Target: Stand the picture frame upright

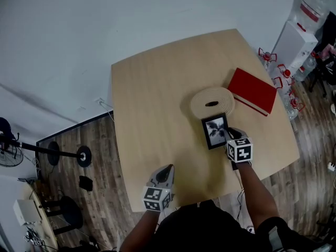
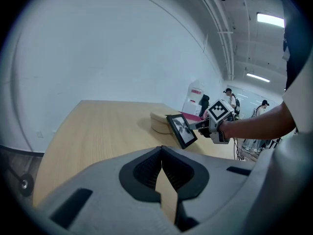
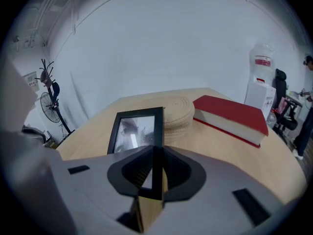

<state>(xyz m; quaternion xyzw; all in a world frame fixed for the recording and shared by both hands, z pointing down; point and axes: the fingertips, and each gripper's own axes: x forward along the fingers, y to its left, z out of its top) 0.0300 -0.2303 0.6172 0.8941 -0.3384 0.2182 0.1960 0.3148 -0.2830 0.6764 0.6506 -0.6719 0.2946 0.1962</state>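
Note:
A small black picture frame with a grey photo is near the table's front right, its top edge close to a round woven mat. My right gripper is shut on the frame's right edge. In the left gripper view the frame is tilted, its face turned up and to the left, and the right gripper holds it from the right. In the right gripper view the frame leans away, its right border clamped in the jaws. My left gripper is shut and empty at the table's front edge.
A red book lies right of the mat on the wooden table. A water dispenser and bottles stand on the floor at the right. A fan and a weight bar are at the left. People stand far off in the left gripper view.

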